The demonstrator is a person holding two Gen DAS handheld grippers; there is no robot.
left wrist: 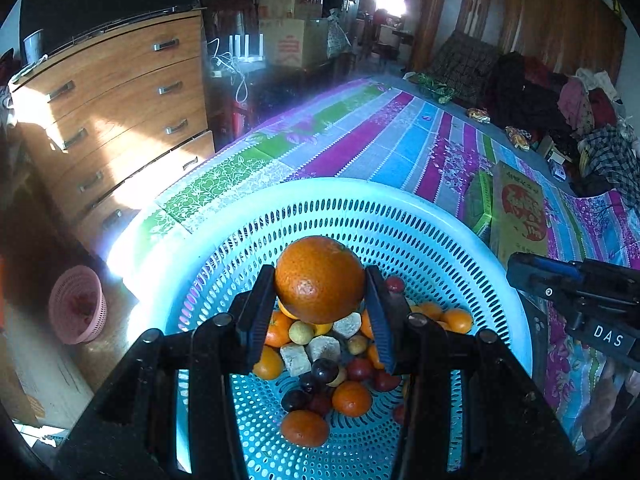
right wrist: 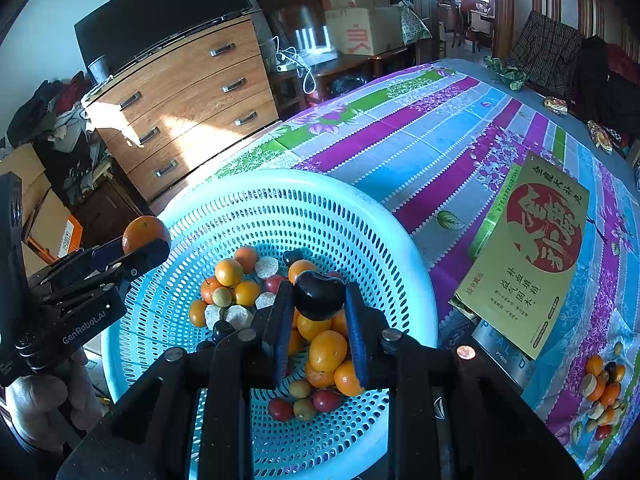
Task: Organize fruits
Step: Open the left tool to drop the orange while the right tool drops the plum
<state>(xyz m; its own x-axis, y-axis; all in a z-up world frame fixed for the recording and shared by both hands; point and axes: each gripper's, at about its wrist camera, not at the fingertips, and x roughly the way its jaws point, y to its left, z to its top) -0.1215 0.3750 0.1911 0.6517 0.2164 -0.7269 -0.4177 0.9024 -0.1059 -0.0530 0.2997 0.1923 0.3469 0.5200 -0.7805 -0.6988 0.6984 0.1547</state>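
A light blue perforated basket point(left wrist: 400, 216) point(right wrist: 360, 216) sits on the striped bed cover and holds a pile of small fruits point(left wrist: 320, 364) point(right wrist: 320, 344): oranges, dark plums, yellow-green ones and pale chunks. My left gripper point(left wrist: 320, 280) is shut on a large orange point(left wrist: 318, 278) above the basket; it also shows in the right wrist view point(right wrist: 146, 234). My right gripper point(right wrist: 320, 296) is shut on a dark purple plum point(right wrist: 319, 294) over the pile. The right gripper's side point(left wrist: 572, 284) shows in the left wrist view.
A yellow box with a red disc point(right wrist: 528, 256) point(left wrist: 520, 208) lies right of the basket, on a silver box point(right wrist: 504, 360). A wooden dresser point(left wrist: 108, 112) point(right wrist: 188, 100) stands left of the bed. A pink basket point(left wrist: 78, 306) is on the floor. Clothes point(left wrist: 560, 96) are piled at the far right.
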